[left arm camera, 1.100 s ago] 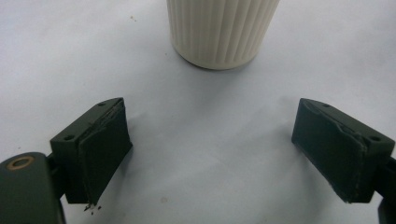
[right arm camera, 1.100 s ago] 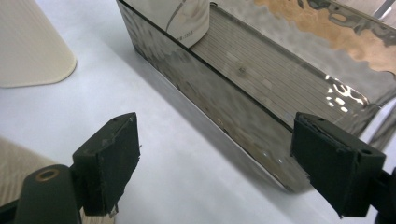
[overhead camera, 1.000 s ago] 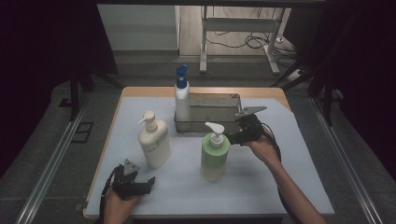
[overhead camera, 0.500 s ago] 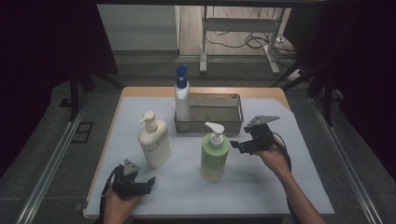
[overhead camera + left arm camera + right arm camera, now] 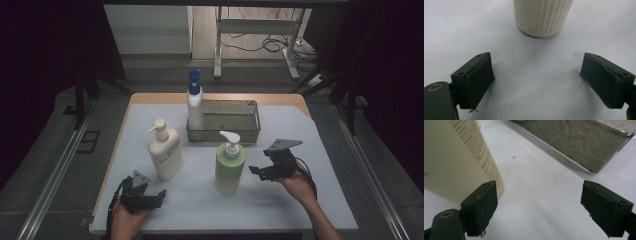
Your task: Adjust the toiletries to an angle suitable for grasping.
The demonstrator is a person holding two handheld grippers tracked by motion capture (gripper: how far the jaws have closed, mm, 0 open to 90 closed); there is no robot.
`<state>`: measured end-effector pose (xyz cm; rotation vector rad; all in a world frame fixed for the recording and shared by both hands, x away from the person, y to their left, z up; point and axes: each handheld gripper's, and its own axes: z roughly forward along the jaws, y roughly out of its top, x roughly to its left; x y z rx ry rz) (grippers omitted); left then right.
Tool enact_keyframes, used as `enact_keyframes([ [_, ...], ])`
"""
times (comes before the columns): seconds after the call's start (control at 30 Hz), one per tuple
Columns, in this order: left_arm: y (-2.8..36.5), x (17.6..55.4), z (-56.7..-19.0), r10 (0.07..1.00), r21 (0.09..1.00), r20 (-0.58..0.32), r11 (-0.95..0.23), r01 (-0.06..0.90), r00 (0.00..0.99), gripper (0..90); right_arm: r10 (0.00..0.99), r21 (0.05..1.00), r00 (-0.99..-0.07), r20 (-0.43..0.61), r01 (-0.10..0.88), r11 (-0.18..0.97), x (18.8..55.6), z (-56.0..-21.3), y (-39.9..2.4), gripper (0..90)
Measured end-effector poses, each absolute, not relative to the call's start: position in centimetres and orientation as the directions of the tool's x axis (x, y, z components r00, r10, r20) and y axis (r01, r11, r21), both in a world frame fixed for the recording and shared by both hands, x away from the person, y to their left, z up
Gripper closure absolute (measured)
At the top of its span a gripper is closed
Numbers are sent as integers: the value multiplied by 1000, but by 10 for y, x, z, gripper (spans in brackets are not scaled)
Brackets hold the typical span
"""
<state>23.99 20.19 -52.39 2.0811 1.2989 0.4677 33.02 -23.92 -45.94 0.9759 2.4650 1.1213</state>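
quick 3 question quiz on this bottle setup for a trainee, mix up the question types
1. True or false: the blue-capped bottle stands inside the metal basket.
2. Multiple choice: which bottle is nearest the right gripper? A) the cream pump bottle B) the green pump bottle C) the blue-capped bottle
3. Fill in: the left gripper has its jaws ____, with nothing between them.

Key
1. True: it stands at the basket's left end.
2. B: the green pump bottle stands just left of that gripper in the high view, and no pad presses on it.
3. Open: the left gripper view shows bare white table cover between the pads.
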Motion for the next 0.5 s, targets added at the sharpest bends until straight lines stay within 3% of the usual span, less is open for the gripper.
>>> enact_keyframes([
  [0.5,202,240,-524,893,676,-32,-311,668,449,107,622,747,-782,36,434,503,302,-455,-231,88],
])
